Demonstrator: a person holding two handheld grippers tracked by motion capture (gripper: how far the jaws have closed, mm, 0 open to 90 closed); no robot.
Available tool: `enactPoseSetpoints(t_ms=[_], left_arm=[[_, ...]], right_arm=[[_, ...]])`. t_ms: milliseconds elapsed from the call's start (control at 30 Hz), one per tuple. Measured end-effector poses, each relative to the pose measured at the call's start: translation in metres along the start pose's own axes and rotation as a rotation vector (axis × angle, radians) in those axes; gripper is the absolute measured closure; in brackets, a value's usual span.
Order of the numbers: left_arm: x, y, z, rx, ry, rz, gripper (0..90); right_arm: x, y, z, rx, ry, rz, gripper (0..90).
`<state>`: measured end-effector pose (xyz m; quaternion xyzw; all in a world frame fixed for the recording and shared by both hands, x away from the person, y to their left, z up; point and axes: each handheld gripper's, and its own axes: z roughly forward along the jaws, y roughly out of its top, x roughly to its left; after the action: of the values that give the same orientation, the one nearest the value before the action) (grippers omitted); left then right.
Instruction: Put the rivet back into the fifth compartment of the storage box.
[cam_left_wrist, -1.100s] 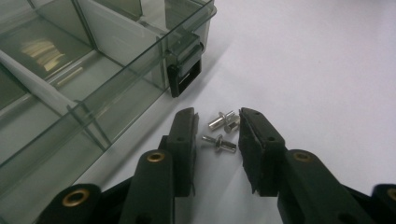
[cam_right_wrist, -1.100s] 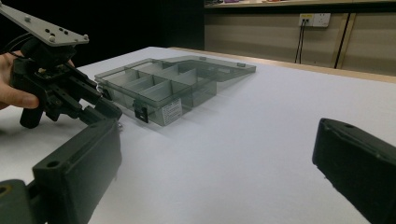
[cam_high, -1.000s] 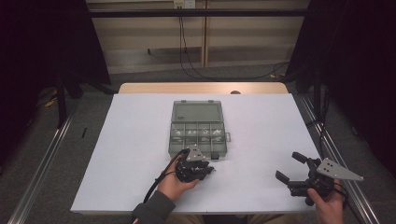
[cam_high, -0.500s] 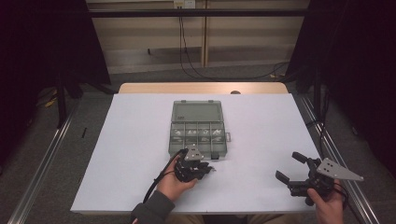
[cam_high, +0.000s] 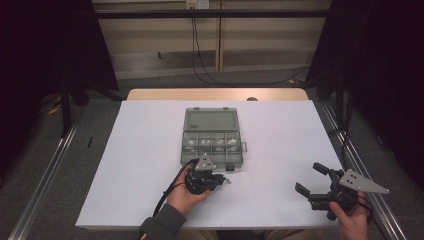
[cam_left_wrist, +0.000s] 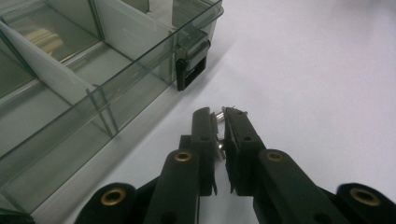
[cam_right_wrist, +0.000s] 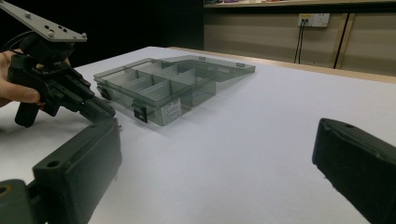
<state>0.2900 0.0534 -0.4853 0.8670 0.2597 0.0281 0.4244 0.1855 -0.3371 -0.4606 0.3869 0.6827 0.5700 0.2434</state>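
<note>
In the left gripper view the left gripper (cam_left_wrist: 219, 122) has its jaws drawn close together, pinching a small silver screw (cam_left_wrist: 218, 115) whose metal shows in the narrow gap near the tips, at the centre of the frame. The tips sit low over the white surface (cam_left_wrist: 317, 70), just beside the front corner of a clear plastic compartment box (cam_left_wrist: 93, 88) that takes up the upper left; a black latch (cam_left_wrist: 190, 72) hangs on its near wall.

In the high view the left gripper (cam_high: 220, 179) lies below the box (cam_high: 211, 145), at the lower centre, held in a hand (cam_high: 186, 196).

The right gripper (cam_high: 311, 181) rests at the lower right of the high view, well apart from the box, its jaws spread wide and holding nothing. In the right gripper view the box (cam_right_wrist: 173, 84) stands with its lid open.
</note>
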Motion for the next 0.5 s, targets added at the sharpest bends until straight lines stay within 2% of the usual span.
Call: enactPoseSetpoints(t_ms=[200,500], left_arm=[[0.0,0.0003,-0.0009,0.004,-0.001,-0.005,83.4],[0.0022,0.0018,-0.0072,-0.041,-0.006,-0.029,83.5]], right_arm=[[-0.0002,0.0001,-0.0002,-0.003,-0.001,0.0,1.3],[0.0002,0.0001,0.0,-0.002,-0.001,-0.002,1.3]])
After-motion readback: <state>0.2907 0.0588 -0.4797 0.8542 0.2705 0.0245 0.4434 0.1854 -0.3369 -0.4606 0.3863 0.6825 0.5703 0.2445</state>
